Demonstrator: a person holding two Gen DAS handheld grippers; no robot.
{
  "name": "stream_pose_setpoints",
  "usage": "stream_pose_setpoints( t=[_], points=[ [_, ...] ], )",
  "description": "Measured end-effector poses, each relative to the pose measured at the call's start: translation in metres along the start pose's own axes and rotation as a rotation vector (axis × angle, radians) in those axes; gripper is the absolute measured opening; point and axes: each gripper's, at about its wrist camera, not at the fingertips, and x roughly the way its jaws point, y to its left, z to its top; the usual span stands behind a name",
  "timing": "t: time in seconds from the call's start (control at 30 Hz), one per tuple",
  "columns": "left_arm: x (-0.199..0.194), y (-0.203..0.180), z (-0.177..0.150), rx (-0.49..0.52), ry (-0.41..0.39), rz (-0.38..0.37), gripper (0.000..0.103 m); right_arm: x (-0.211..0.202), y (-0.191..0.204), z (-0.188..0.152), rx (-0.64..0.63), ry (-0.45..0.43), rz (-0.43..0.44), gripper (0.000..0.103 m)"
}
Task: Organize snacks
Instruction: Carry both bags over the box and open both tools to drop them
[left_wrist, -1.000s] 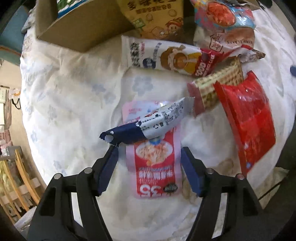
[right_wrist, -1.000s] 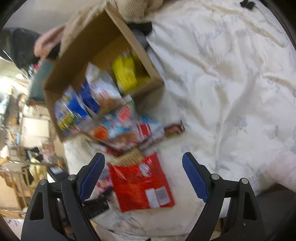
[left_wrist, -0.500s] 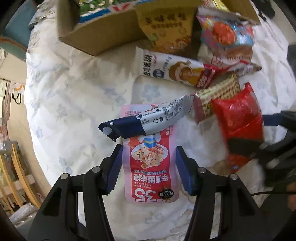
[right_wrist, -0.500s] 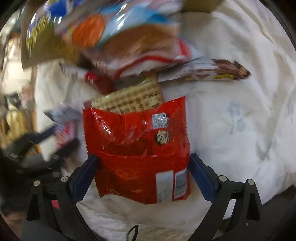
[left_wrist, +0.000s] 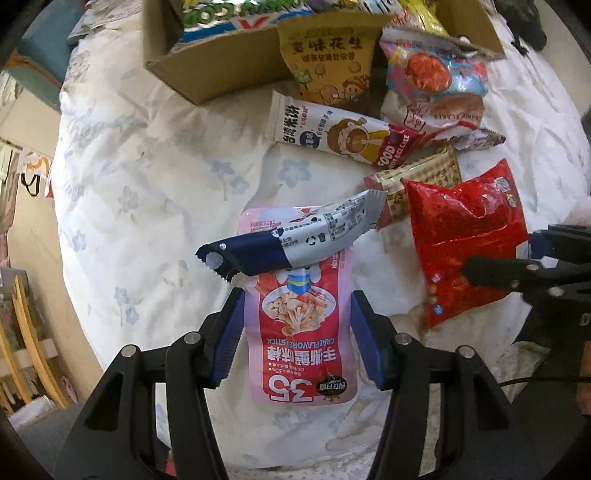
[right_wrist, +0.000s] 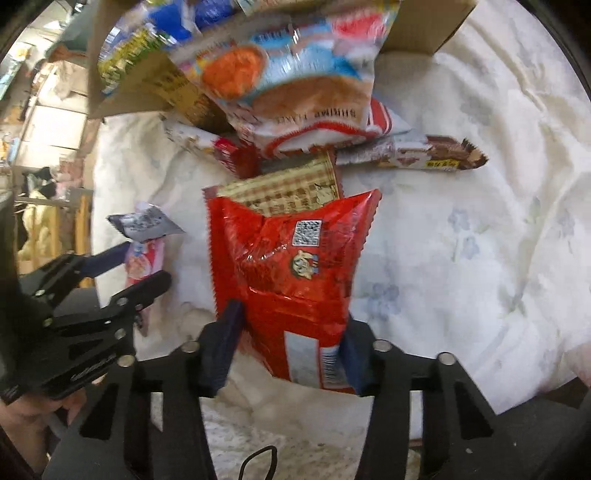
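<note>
My left gripper (left_wrist: 295, 332) points straight down and is shut on a pink and red crab-stick pouch (left_wrist: 301, 358), pads on its two long edges. A navy and white bar wrapper (left_wrist: 288, 243) lies across the pouch's top. In the right wrist view my right gripper (right_wrist: 290, 332) has its jaws closing on the lower end of a crumpled red snack bag (right_wrist: 291, 266), and the pads press its sides. That red bag (left_wrist: 461, 229) shows at the right of the left wrist view, with the right gripper's fingers (left_wrist: 491, 269) on it.
An open cardboard box (left_wrist: 207, 77) full of snacks stands at the far side of the flowered white cloth (left_wrist: 147, 184). Before it lie a yellow peanut bag (left_wrist: 328, 55), a rice cake bar (left_wrist: 340, 133), a shrimp flakes bag (left_wrist: 436, 77), a checked wafer pack (right_wrist: 291, 188) and a chocolate bar (right_wrist: 417, 155).
My left jaws closed onto the pink pouch and rose with it. My right gripper swung down from over the box to the red bag and its jaws closed in on it.
</note>
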Motion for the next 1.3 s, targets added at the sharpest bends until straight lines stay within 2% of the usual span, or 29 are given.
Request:
stream_pose_setpoints(
  t=[0.07, 0.17, 0.37, 0.47, 0.53, 0.6, 0.63, 0.7, 0.73, 0.8, 1.0, 1.1, 1.3],
  points=[
    [-0.008, 0.006, -0.004, -0.029, -0.022, -0.012, 0.053, -0.018, 0.002, -0.002, -0.012, -0.051, 0.025, 0.035],
    [-0.024, 0.013, -0.012, -0.063, -0.061, -0.023, 0.053, -0.038, 0.004, -0.006, -0.008, -0.126, 0.074, 0.029],
    [-0.054, 0.024, -0.038, -0.113, -0.148, -0.026, 0.052, -0.074, 0.0, -0.012, -0.01, -0.251, 0.162, 0.025],
    [-0.059, 0.031, -0.044, -0.153, -0.154, -0.042, 0.052, -0.084, 0.001, -0.012, -0.008, -0.303, 0.195, 0.024],
    [-0.049, 0.04, -0.041, -0.214, -0.117, -0.129, 0.052, -0.089, 0.0, -0.015, -0.003, -0.333, 0.202, 0.023],
    [-0.037, 0.05, -0.037, -0.311, -0.037, -0.313, 0.052, -0.095, -0.002, -0.014, 0.012, -0.36, 0.221, 0.022],
    [-0.032, 0.048, -0.035, -0.311, -0.01, -0.336, 0.052, -0.1, -0.004, -0.016, 0.014, -0.369, 0.222, 0.022],
    [-0.031, 0.04, -0.034, -0.255, -0.006, -0.255, 0.052, -0.103, -0.007, -0.02, 0.019, -0.38, 0.228, 0.022],
    [-0.026, 0.04, -0.033, -0.252, 0.015, -0.248, 0.052, -0.104, -0.008, -0.021, 0.022, -0.381, 0.229, 0.022],
    [-0.022, 0.041, -0.033, -0.298, 0.063, -0.315, 0.051, -0.105, -0.011, -0.023, 0.023, -0.382, 0.228, 0.022],
    [-0.033, 0.031, -0.029, -0.235, 0.011, -0.228, 0.051, -0.11, -0.013, -0.026, 0.033, -0.396, 0.239, 0.022],
    [-0.039, 0.029, -0.015, -0.209, -0.023, -0.189, 0.051, -0.114, -0.012, -0.026, 0.033, -0.416, 0.248, 0.022],
    [-0.074, 0.023, 0.007, -0.171, -0.153, -0.135, 0.051, -0.13, -0.012, -0.024, 0.032, -0.503, 0.3, 0.022]
  ],
)
